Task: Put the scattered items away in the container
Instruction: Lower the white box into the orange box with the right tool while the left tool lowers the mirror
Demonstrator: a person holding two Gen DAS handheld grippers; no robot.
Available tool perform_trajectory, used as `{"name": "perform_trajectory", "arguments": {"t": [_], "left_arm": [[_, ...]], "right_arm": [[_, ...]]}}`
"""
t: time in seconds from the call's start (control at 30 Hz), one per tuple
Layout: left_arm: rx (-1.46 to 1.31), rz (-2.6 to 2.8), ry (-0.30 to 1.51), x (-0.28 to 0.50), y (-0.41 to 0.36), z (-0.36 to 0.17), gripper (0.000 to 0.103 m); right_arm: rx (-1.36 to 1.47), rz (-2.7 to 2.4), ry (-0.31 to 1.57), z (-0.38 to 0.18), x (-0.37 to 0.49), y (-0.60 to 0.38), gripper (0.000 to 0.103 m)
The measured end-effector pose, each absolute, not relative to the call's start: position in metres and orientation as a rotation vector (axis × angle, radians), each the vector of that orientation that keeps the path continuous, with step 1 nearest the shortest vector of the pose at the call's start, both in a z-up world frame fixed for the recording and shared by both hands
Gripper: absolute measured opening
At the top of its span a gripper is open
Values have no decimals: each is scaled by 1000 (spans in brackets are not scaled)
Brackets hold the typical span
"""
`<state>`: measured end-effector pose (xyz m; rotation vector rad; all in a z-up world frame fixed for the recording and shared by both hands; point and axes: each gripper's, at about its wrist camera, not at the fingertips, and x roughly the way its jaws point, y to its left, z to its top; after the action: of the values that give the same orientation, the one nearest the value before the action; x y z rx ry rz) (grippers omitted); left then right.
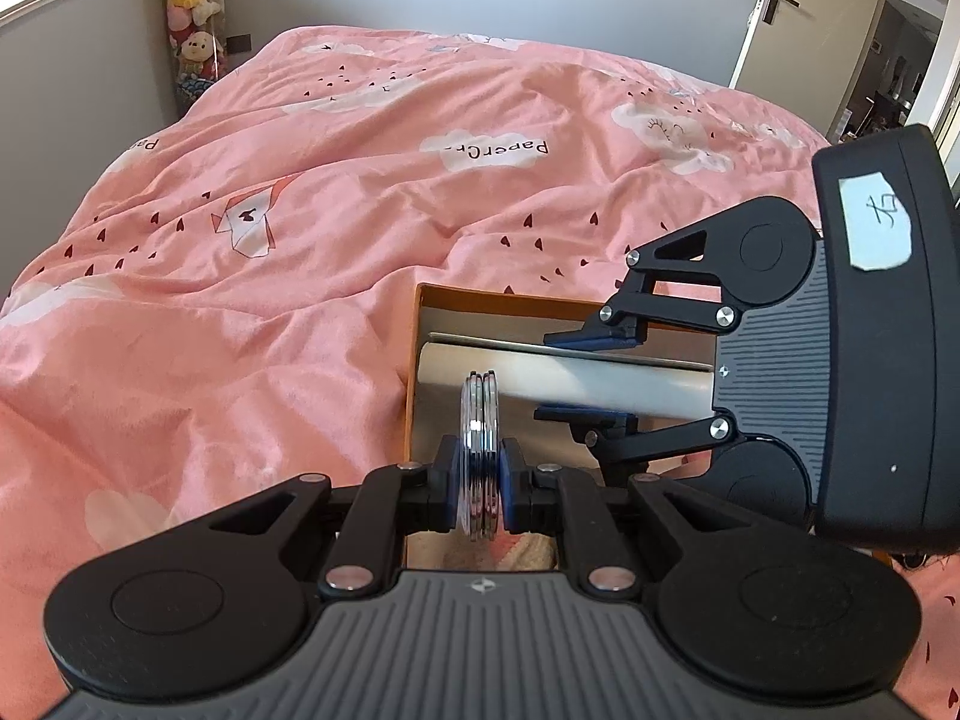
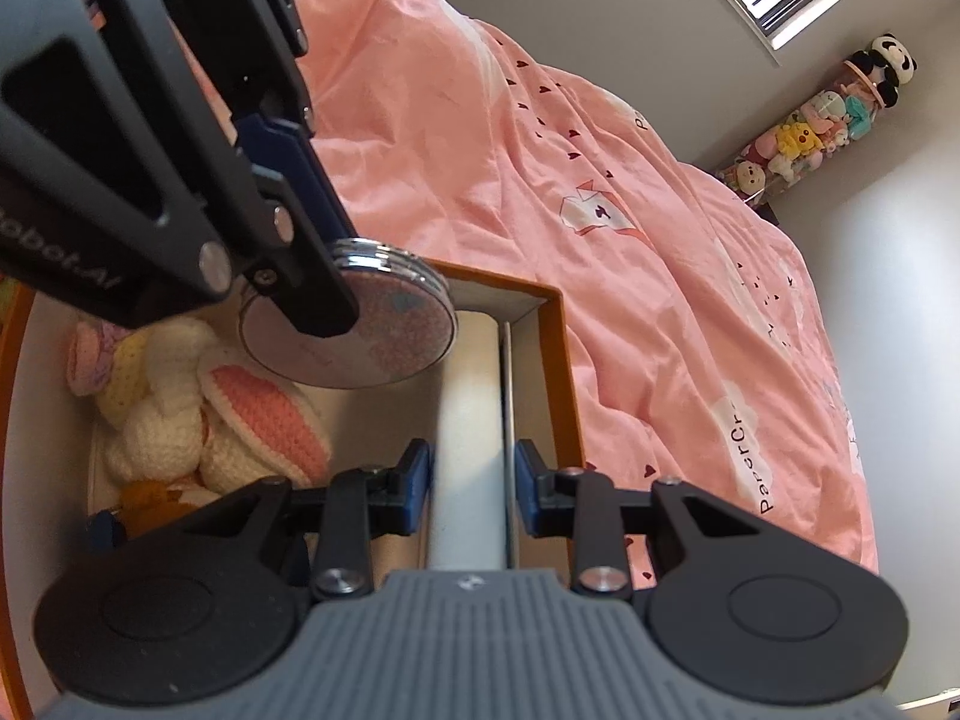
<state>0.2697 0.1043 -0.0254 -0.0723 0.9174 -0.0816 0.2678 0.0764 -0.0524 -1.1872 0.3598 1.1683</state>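
Note:
My left gripper (image 1: 480, 480) is shut on a round chrome compact mirror (image 1: 478, 420), held edge-on over the orange box (image 1: 414, 360). The right wrist view shows that mirror (image 2: 384, 348) hanging flat-faced above the box's (image 2: 564, 372) white inside, with the left gripper (image 2: 342, 300) on it. My right gripper (image 2: 471, 480) is shut on a white tube (image 2: 468, 396) that lies along the box's right wall, with a thin flat strip beside it. From the left wrist view the right gripper (image 1: 546, 375) reaches in from the right, its fingers above and below the tube (image 1: 600, 381). A crocheted cream and pink toy (image 2: 240, 420) lies in the box.
The box rests on a rumpled pink bedspread (image 1: 300, 210) that covers the bed. A tall clear holder of plush toys (image 1: 195, 30) stands in the far corner by a window. A white door (image 1: 798, 18) stands open behind the bed on the right.

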Motion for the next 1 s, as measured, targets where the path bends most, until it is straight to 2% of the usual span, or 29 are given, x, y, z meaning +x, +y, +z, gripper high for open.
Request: {"name": "perform_trajectory", "arguments": {"t": [0.6,1.0], "left_arm": [[-69,-79,953,277,107,-35,15],[-52,-73,959,279,103,-36,15]], "right_arm": [[-1235,1139,426,-94,279,85,33],[-1213,1095,389,-84,278,72,33]]}}
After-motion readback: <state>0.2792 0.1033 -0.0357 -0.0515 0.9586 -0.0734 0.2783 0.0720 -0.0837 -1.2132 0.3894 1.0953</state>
